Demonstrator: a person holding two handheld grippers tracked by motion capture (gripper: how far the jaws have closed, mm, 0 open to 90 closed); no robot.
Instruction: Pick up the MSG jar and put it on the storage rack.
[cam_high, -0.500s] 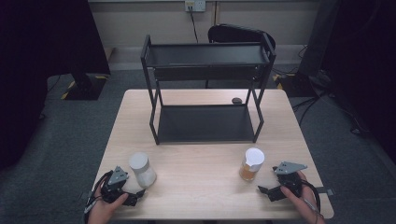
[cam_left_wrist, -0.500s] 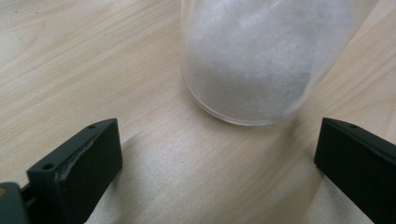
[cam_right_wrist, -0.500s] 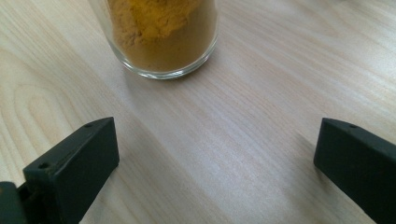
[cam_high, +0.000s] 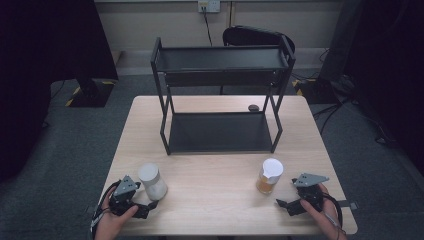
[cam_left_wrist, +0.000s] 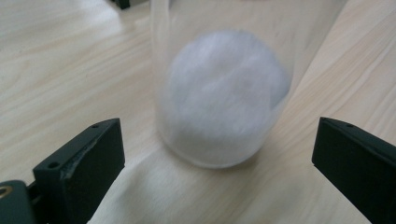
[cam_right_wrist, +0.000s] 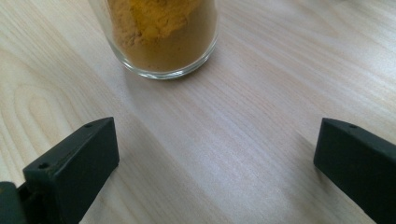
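A clear jar of white powder (cam_high: 152, 182) with a white lid stands near the table's front left. My left gripper (cam_high: 146, 207) sits just in front of it, open; in the left gripper view the jar (cam_left_wrist: 223, 93) stands a little ahead of the wide jaws, untouched. At the front right stands a glass jar of orange-brown powder (cam_high: 269, 176) with a white lid. My right gripper (cam_high: 283, 205) is open just right of and in front of it; in the right gripper view that jar (cam_right_wrist: 161, 35) stands ahead, toward the left jaw, apart from both.
A black two-tier metal rack (cam_high: 220, 95) stands at the middle back of the wooden table (cam_high: 220, 210). A small dark object (cam_high: 253, 107) lies on the table beside the rack's right rear leg. A black chair (cam_high: 257, 36) is behind the table.
The left gripper has edged closer to the white jar. The right gripper has hardly moved.
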